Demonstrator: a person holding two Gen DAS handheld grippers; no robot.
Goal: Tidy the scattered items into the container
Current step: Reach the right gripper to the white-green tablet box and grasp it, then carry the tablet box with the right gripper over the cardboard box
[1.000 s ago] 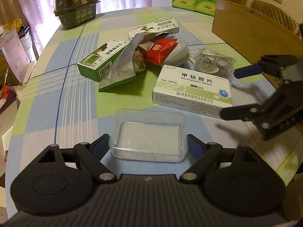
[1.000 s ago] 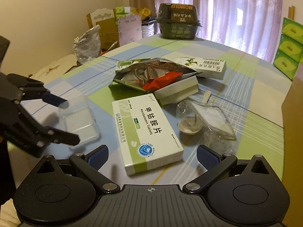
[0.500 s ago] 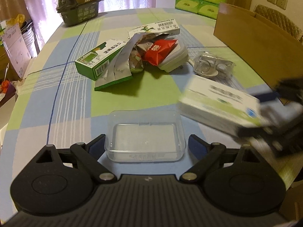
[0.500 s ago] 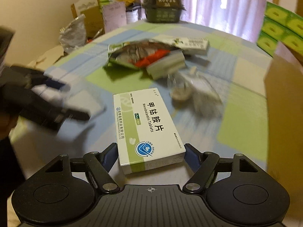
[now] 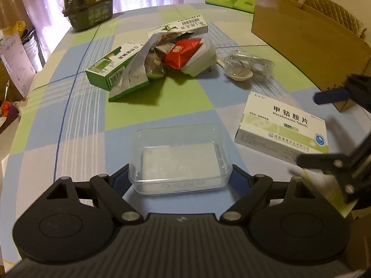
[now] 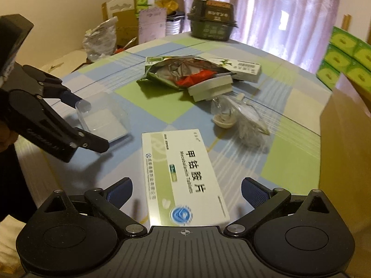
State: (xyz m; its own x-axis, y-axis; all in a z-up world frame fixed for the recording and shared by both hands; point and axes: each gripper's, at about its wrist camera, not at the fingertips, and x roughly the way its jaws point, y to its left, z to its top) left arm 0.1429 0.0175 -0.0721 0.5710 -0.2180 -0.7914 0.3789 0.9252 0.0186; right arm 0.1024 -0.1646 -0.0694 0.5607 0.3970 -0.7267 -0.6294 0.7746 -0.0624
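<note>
A clear plastic container [image 5: 180,159] sits on the checked tablecloth, and my left gripper [image 5: 180,178] is shut on its sides. The right wrist view shows the same container [image 6: 102,118] between the left gripper's [image 6: 92,121] fingers. A white and green tablet box [image 5: 283,125] lies flat to the container's right. My right gripper [image 6: 186,190] is open around the tablet box [image 6: 183,173], with a gap on both sides. In the left wrist view the right gripper [image 5: 307,128] straddles the box's right end.
Mid-table lies a pile: a green carton [image 5: 111,69], a torn foil pouch [image 5: 143,69], a red packet [image 5: 180,53] and a long white carton [image 5: 180,26]. A clear bag with a spoon [image 5: 245,68] lies beside it. A cardboard box [image 5: 301,37] stands right, a dark bowl [image 5: 89,2] far left.
The right gripper closed on the tablet box, carried it right and nearer, then opened. The box now lies farther right of the clear container. The left gripper kept its hold.
</note>
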